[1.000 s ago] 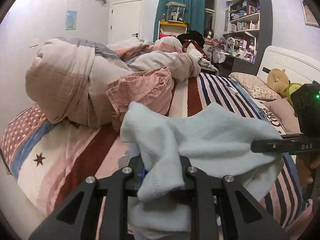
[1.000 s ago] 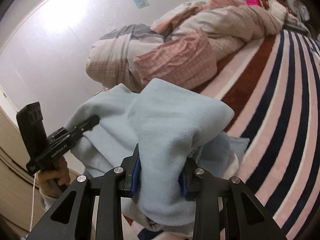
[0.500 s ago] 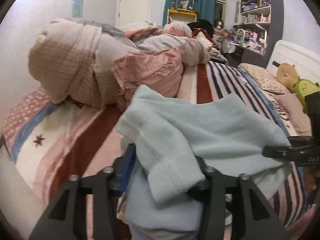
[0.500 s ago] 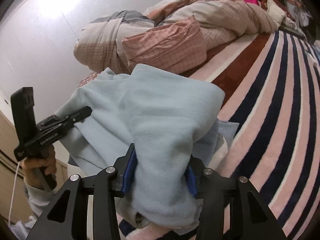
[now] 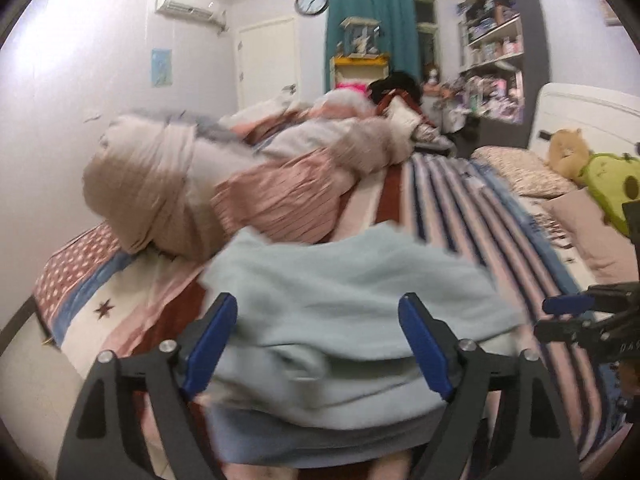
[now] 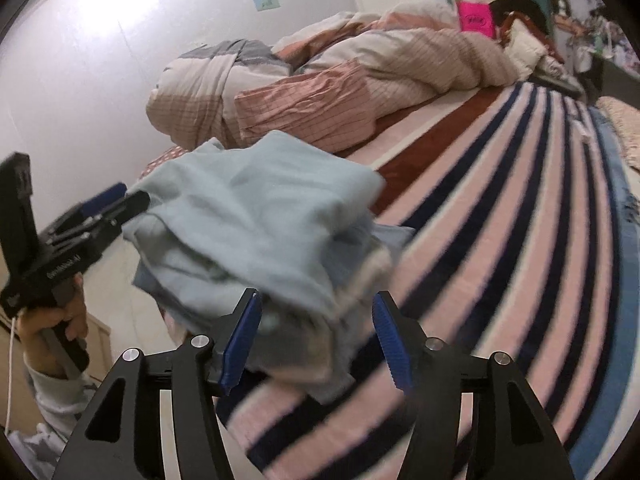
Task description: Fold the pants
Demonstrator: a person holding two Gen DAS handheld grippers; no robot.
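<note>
Pants (image 5: 340, 320) lay folded in a light-blue stack on the striped bed (image 6: 520, 240), near its edge. Left claw (image 5: 318, 344) was spread wide, released, w/ the stack between its blue pads (image 5: 210, 344) but no grip on it. Right claw (image 6: 316, 340) also released, pads apart, the stack's near corner just in front & between them. Rumpled quilt (image 6: 320, 92) sat beyond the pants.

rumpled duvet (image 5: 224, 184) on striped bedsheet (image 6: 520, 208)

Left tool (image 5: 318, 340) wide open; right tool (image 6: 316, 340) likewise, fingers parted.
</note>
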